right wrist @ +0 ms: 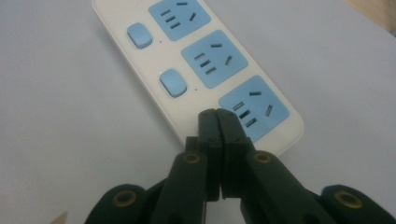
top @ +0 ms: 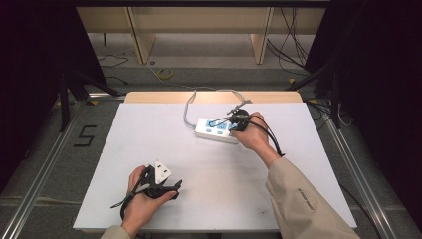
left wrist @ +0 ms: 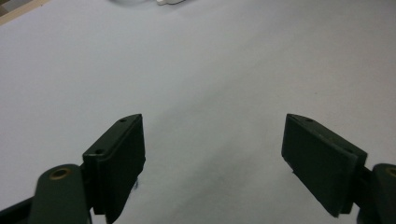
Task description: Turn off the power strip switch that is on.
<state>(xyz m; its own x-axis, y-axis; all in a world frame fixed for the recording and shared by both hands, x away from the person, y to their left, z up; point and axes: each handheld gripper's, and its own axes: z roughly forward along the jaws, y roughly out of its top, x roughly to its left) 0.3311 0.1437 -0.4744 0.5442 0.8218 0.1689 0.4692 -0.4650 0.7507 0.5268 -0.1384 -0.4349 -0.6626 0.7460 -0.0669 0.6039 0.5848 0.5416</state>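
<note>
- power strip lying flat on the white table, toward the far middle edge, long axis running roughly left to right across the table, grey cable curving off its left end toward the far rim.
- right gripper pressed shut, nothing between the two black jaws, tips resting over the near end of the power strip, right where the last switch of the row would sit, beside the last blue socket.
- seen in the right gripper view, strip running away from the tips and up to the left; next blue switch just beyond the tips, another switch farther along the same line.
- judged: closed tips serving as a poking finger on a switch; next move likely a short push down or a small shift along the strip's long axis.
- left gripper well apart from the power strip, low over the near-left part of the table, jaws spread wide, empty, bare table between the pads.
- right hand clearly the nearer one, practically on the strip.
- strip: smooth glossy white plastic, rounded corners, matte light-blue socket faces with dark slots, blue rounded-rectangle rocker switches.
- table: plain, flat, matt white sheet; gripper pads: flat black rubbery blocks.
</note>
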